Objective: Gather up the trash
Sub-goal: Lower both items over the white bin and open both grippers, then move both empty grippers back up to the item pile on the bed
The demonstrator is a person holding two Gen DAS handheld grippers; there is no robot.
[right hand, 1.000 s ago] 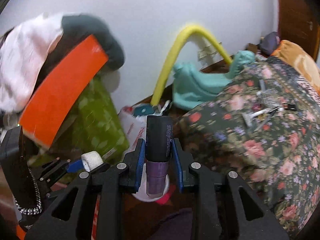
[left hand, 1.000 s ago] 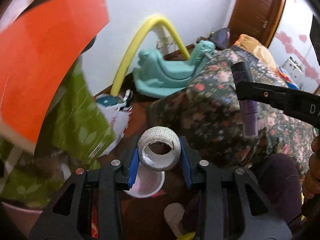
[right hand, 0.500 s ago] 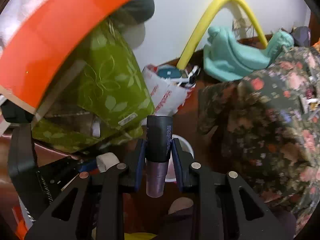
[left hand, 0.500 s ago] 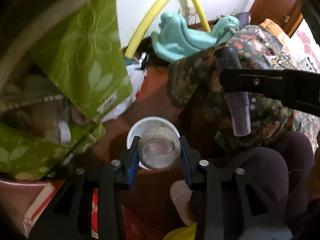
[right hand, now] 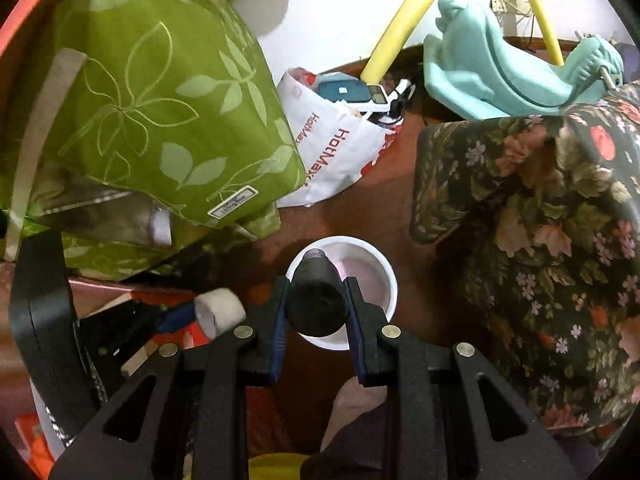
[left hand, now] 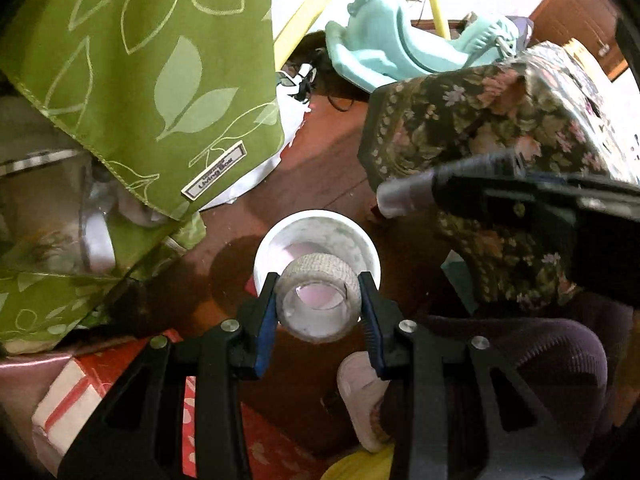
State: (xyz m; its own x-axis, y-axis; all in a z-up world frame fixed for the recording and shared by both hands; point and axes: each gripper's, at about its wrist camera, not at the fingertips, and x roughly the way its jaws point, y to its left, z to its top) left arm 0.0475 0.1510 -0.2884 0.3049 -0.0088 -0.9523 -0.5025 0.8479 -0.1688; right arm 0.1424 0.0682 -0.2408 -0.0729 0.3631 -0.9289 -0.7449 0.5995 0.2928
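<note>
while the left gripper [left hand: 318, 310] clamped the tape roll [left hand: 318, 300] and the right gripper [right hand: 316, 308] the dark tube [right hand: 316, 296], both needed centring over the white bin [right hand: 386, 280] before release.

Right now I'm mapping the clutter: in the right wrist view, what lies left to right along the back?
Green leaf-print bag → white shopping bag → yellow hoop → teal plastic seat → floral bedspread.
</note>
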